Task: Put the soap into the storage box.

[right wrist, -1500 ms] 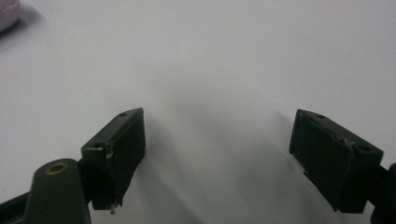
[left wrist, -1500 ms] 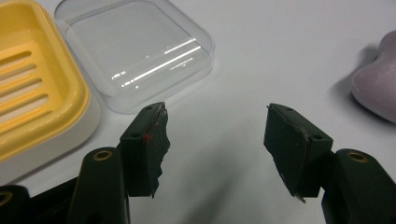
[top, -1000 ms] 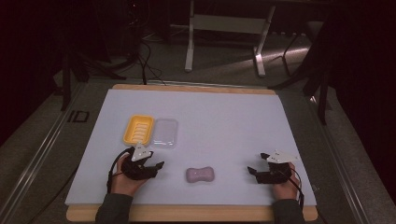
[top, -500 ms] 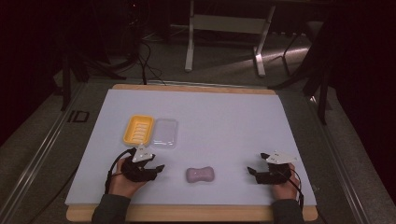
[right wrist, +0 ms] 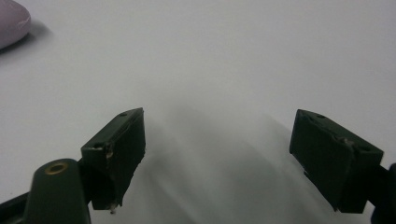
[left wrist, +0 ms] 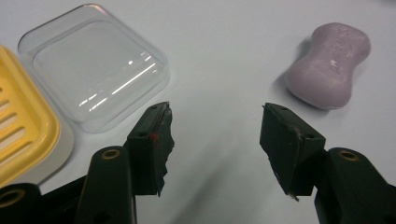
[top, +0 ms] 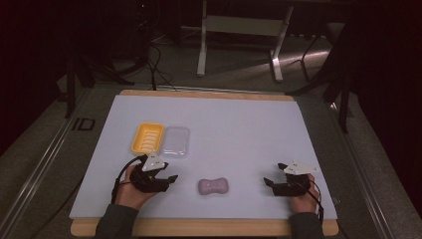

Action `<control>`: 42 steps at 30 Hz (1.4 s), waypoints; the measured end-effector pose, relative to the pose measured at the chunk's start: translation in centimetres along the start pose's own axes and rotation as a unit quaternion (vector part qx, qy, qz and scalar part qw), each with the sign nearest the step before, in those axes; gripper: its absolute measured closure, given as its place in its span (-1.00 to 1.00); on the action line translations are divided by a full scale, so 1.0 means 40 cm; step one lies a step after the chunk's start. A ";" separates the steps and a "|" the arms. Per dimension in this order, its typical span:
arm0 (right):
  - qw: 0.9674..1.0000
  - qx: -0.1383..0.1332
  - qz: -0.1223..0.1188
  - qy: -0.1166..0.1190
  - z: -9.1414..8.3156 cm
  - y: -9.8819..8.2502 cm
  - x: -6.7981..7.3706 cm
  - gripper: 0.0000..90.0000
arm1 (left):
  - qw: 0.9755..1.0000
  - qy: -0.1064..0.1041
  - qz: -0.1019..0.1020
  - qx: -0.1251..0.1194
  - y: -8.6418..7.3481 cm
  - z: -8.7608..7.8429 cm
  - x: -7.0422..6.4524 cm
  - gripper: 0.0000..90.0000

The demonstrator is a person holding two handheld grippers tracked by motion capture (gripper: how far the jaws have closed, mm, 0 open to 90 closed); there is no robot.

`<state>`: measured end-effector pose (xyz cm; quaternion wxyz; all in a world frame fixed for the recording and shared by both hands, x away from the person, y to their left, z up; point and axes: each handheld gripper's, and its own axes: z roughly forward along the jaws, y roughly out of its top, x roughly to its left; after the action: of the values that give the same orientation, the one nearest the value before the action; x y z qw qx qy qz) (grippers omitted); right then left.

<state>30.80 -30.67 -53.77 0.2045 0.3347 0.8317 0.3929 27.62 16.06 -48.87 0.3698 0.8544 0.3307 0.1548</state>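
Both grippers sit low at the near edge of the worktop (top: 234,124), each w/ fingers spread wide and nothing between them: left gripper (left wrist: 215,140), right gripper (right wrist: 217,149). The soap bar (top: 214,186) lies flat between the two, just ahead & to the right of the left fingers (left wrist: 149,140), further off past the upper-left of the right fingers (right wrist: 116,144). Likely solid, light-ish, stiff but w/ a smooth rounded skin, so prob slippery; it's pinched in at the middle like a dog bone, and that waist looks the best spot to grip, across the short axis, firm not hard since the surface could dent. Beyond the left fingers' left side: clear lid (left wrist: 95,65), thin, glossy, prob flexy, lying just beside the yellow soap dish (left wrist: 23,126), ribbed inside, light plastic.
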 end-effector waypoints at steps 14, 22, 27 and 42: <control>1.000 0.001 -0.005 0.000 0.001 0.000 0.002 -0.60 | 0.998 -0.024 0.048 0.019 0.041 0.007 -0.014 -0.03; 1.000 0.004 -0.007 -0.002 0.000 0.001 0.004 -0.60 | 0.995 -0.041 0.083 0.028 0.070 0.013 -0.037 -0.04; 1.000 0.004 -0.009 -0.003 0.000 0.001 0.005 -0.60 | 0.994 -0.043 0.094 0.039 0.083 0.019 -0.044 -0.06; 1.000 0.004 -0.010 -0.004 0.001 0.001 0.005 -0.60 | 0.990 -0.055 0.121 0.042 0.103 0.034 -0.065 -0.07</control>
<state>30.70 -30.51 -53.78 0.2104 0.3287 0.8357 0.3864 28.25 11.48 -46.81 0.3300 0.9101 0.2097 0.1372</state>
